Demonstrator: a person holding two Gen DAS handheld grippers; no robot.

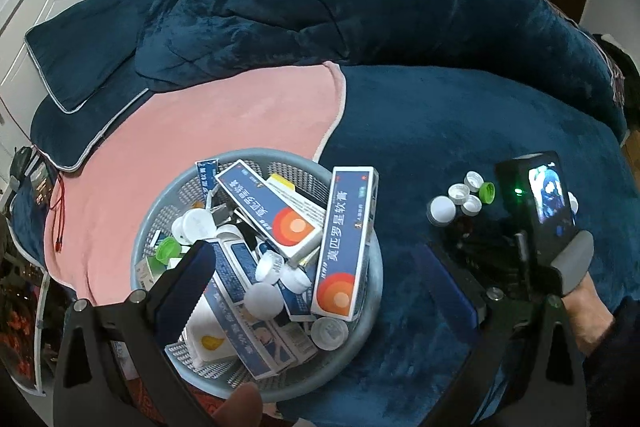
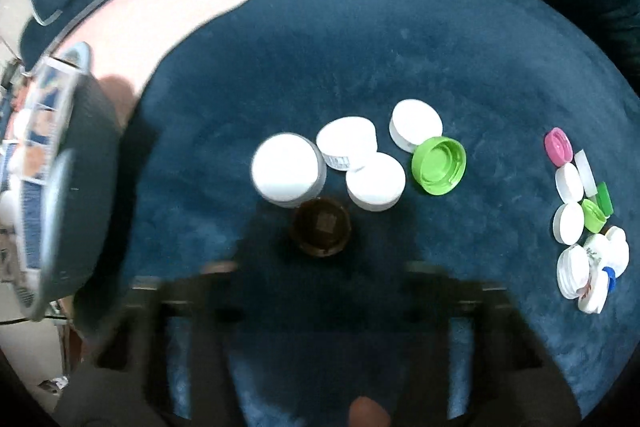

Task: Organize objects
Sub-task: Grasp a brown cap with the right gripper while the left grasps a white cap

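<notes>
A round grey basket (image 1: 260, 153) on the bed holds several blue-and-white medicine boxes (image 1: 346, 243) and loose bottle caps. My left gripper (image 1: 318, 251) hangs over it, open wide, with nothing between its fingers. To the right on the blue blanket lies a cluster of white caps (image 2: 286, 171) with a green cap (image 2: 439, 165) and a brown cap (image 2: 322, 227). My right gripper (image 2: 322, 267) is steeply tilted down just short of the brown cap. It is blurred and I read it as shut. Whether it touches the cap is unclear. The right gripper's body (image 1: 536, 199) stands beside those caps.
A second pile of caps (image 2: 580, 219), white, green and one pink cap (image 2: 558, 147), lies further right. A pink blanket (image 1: 208, 131) lies under the basket's far side. A bunched blue quilt (image 1: 340, 7) and a pillow (image 1: 80, 67) fill the back.
</notes>
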